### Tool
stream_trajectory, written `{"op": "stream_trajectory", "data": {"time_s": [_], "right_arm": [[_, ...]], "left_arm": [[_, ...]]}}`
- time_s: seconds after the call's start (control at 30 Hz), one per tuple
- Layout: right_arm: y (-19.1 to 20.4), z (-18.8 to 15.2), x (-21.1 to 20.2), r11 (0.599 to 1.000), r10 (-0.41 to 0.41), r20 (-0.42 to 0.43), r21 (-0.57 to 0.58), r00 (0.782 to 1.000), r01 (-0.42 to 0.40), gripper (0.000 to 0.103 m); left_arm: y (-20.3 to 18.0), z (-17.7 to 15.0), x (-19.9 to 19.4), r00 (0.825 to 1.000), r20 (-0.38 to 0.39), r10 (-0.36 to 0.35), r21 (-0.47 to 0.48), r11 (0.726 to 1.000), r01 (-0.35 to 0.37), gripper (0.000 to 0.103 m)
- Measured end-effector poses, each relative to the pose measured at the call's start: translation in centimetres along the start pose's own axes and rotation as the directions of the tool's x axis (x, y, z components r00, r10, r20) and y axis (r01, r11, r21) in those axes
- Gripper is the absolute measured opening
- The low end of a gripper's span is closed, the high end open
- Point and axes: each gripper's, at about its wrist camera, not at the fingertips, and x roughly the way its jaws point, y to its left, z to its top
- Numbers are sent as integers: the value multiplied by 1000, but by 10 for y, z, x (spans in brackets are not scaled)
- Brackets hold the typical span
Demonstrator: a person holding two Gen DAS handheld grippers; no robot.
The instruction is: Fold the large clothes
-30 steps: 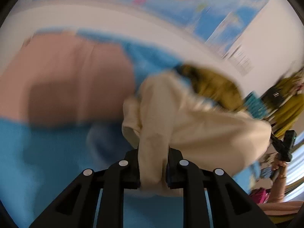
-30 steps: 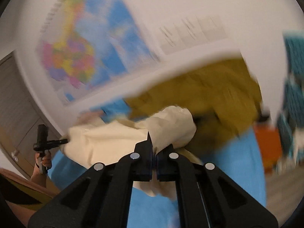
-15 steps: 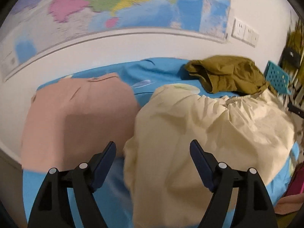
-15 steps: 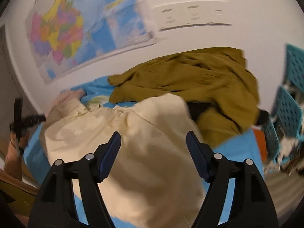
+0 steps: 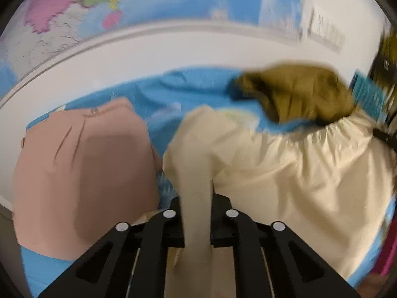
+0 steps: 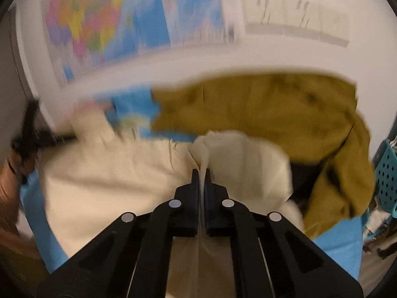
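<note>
The left claw (image 5: 197,213) is clamped on a thick fold of the cream garment (image 5: 297,173), the cloth bunched up between its fingers and running back under the camera. The right claw (image 6: 202,181) pinches a thin edge of the same garment (image 6: 119,173), its fingers pressed almost together with the fabric rising in a ridge just ahead of them. From both grips the cream cloth spreads out loosely over the blue sheet (image 5: 198,92), wrinkled and gathered along its far edge.

To the left of it, close against its side, lies a pink garment (image 5: 82,168), smooth and flat. Beyond the cream one, a mustard garment (image 6: 285,114) sits in a crumpled heap, its near edge touching the cream cloth. A teal basket (image 6: 388,176) stands at the right edge of the sheet. On the white wall behind hangs a coloured map (image 5: 124,0). Both views are blurred.
</note>
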Motion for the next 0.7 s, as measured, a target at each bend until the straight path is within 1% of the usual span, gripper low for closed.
{"op": "stream_trajectory", "data": {"time_s": [0.03, 0.07, 0.1, 0.13, 0.17, 0.2, 0.23, 0.27, 0.3, 0.33, 0.37, 0.4, 0.47, 0.5, 0.53, 0.57, 0.6, 0.63, 0.67, 0.7], "right_arm": [[3, 4, -6, 1000, -16, 53, -8, 998, 17, 3], [4, 7, -4, 999, -35, 70, -13, 997, 35, 3], [3, 7, 5, 999, -49, 41, -15, 998, 50, 3], [0, 6, 17, 998, -68, 4, -15, 998, 68, 3], [-3, 0, 36, 996, -80, -67, -29, 995, 79, 4], [-4, -6, 51, 995, -90, -127, -43, 988, 85, 5], [-4, -13, 62, 993, -109, -164, -56, 980, 101, 7], [-3, -19, 71, 992, -118, -189, -75, 975, 105, 10], [-1, -23, 77, 990, -125, -208, -87, 970, 109, 12], [-2, -25, 76, 989, -132, -206, -88, 969, 116, 13], [-3, -25, 76, 990, -133, -203, -79, 970, 119, 16], [-5, -25, 74, 991, -126, -204, -62, 971, 116, 18], [-11, -23, 66, 993, -118, -192, -25, 974, 115, 34], [-13, -23, 64, 994, -106, -186, -5, 977, 106, 39], [-16, -23, 54, 995, -90, -171, 19, 981, 95, 46], [-17, -22, 39, 996, -75, -137, 35, 988, 81, 46], [-17, -22, 27, 996, -69, -115, 40, 991, 74, 47], [-18, -22, 13, 996, -69, -86, 50, 994, 74, 48], [-17, -22, 1, 996, -69, -63, 60, 996, 73, 51], [-19, -25, -10, 994, -76, -50, 71, 996, 79, 54]], "left_arm": [[4, 5, -6, 999, 32, -16, -28, 999, 17, 5], [5, 8, -6, 999, 49, -13, -38, 999, 15, 5], [6, 11, -5, 998, 60, 0, -50, 999, 3, 5], [8, 11, 3, 999, 37, 1, -62, 998, 2, 5], [9, 9, 14, 1000, 3, 4, -66, 998, -4, 7], [9, 7, 23, 999, -26, 26, -60, 998, -28, 8], [8, 3, 35, 996, -55, 71, -45, 996, -73, 15], [6, -1, 43, 992, -60, 113, -14, 993, -114, 26], [3, -5, 47, 988, -56, 140, 7, 990, -140, 30], [3, -8, 49, 986, -48, 163, 13, 987, -162, 38], [4, -9, 49, 985, -39, 171, 13, 985, -170, 42], [4, -10, 48, 985, -33, 169, 10, 986, -169, 43], [7, -11, 40, 987, -20, 161, -13, 987, -161, 48], [8, -12, 34, 987, -10, 161, -27, 987, -161, 53], [7, -13, 26, 986, 3, 168, -37, 985, -168, 62], [7, -14, 18, 987, 26, 159, -43, 986, -158, 62], [8, -17, 5, 991, 58, 124, -36, 992, -122, 63], [9, -21, -6, 991, 79, 108, -25, 994, -106, 64], [8, -24, -15, 990, 95, 107, -16, 994, -106, 67], [8, -29, -25, 989, 111, 97, -4, 995, -97, 67]]}}
